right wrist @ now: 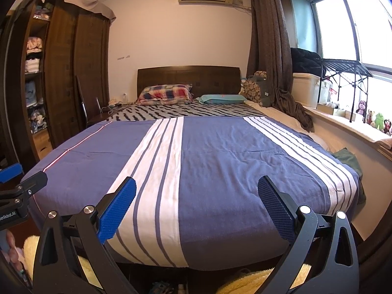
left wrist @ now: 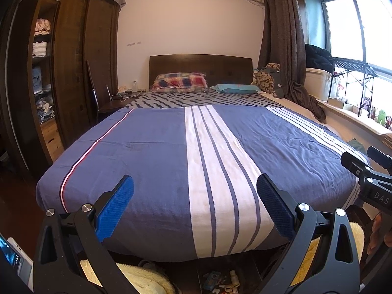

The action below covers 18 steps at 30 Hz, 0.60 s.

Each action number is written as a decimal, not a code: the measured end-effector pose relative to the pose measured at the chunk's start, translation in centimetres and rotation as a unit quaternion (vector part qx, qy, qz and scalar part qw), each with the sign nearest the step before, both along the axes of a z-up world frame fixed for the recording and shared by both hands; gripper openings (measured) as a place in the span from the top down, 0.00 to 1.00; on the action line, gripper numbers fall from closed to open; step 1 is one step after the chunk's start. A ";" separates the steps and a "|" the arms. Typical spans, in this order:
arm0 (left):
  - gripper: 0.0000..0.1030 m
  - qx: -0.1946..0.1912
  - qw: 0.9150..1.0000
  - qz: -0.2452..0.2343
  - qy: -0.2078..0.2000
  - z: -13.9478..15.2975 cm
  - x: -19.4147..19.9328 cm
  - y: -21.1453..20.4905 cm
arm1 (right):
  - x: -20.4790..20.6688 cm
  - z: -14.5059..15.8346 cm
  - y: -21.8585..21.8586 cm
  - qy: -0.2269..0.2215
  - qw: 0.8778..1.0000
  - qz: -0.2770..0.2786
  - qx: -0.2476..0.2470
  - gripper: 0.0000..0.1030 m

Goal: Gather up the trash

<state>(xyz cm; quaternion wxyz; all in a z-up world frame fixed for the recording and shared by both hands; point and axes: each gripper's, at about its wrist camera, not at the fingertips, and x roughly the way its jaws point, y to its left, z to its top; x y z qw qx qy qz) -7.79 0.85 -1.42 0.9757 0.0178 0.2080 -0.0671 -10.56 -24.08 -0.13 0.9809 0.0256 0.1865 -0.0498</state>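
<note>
Small bits of trash lie on the dark floor just below the foot of the bed, at the bottom of the left wrist view; they also show at the bottom edge of the right wrist view. My left gripper is open and empty, held above the foot of the bed. My right gripper is open and empty, at the same height, to the right of the left one. The right gripper also shows at the right edge of the left wrist view. The left gripper shows at the left edge of the right wrist view.
A large bed with a blue and white striped cover fills the middle. A fluffy yellow rug lies on the floor beside the trash. A dark wardrobe stands left, a window sill with toys right.
</note>
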 end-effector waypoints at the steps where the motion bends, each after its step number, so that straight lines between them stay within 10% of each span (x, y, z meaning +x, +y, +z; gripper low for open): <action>1: 0.08 0.000 1.000 0.001 0.001 0.0 0.0 0.0 | 0.0 0.0 0.0 0.000 1.000 0.000 0.000 0.03; 18: 0.08 -0.002 1.000 0.003 0.002 0.2 0.2 -0.2 | 0.1 0.1 0.3 0.003 1.000 0.003 -0.002 0.03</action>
